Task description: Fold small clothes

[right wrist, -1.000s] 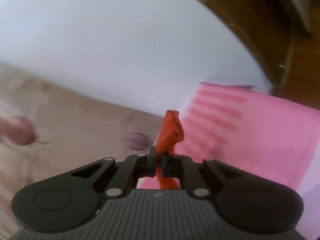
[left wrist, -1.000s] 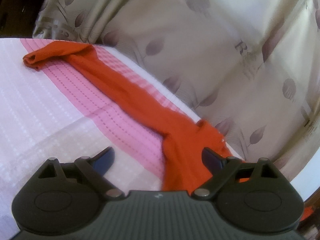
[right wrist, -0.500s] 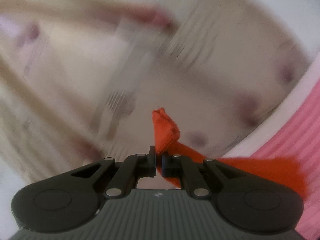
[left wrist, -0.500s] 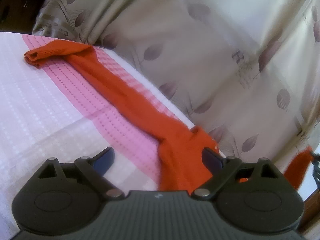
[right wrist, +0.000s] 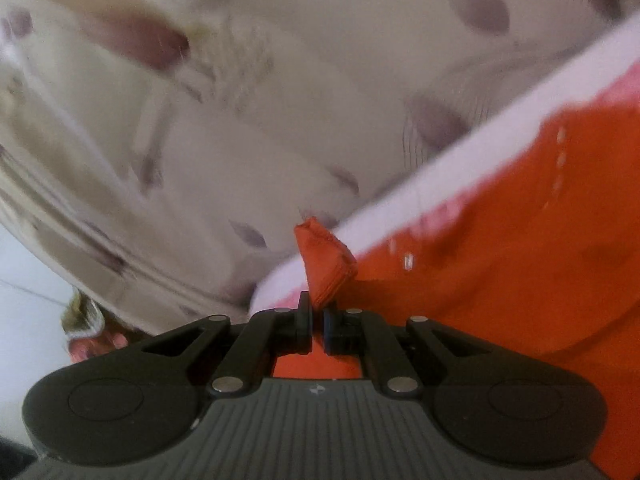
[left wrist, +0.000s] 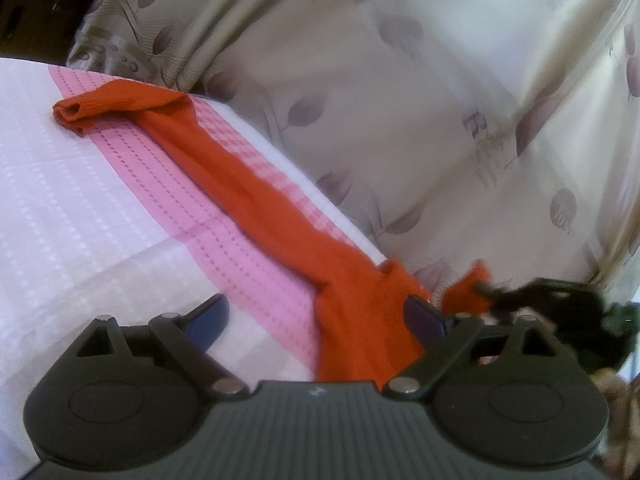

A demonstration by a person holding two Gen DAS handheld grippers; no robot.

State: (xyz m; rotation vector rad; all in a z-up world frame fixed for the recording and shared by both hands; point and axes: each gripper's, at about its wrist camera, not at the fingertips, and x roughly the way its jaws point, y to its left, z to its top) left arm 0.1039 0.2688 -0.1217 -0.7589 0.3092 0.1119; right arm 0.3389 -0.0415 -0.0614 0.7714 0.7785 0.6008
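Right gripper (right wrist: 318, 322) swung in, jaws pinching orange garment (right wrist: 326, 268)

garment (left wrist: 256, 200): plain orange-red | cloth (left wrist: 80, 220) on worktop: white with woven dotted rows, pink dotted band along far edge | curtain (left wrist: 440, 100) behind: cream, dull purple leaf print | left tongs (left wrist: 316, 316): dark grey body, blue pads | right tongs (right wrist: 318, 328): black

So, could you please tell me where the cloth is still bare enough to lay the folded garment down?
The white part of the tablecloth left of the pink stripe lies bare. It is crowded along the curtain edge: the orange garment runs down the stripe, and the right gripper holds its end there. The open left gripper straddles its near part.
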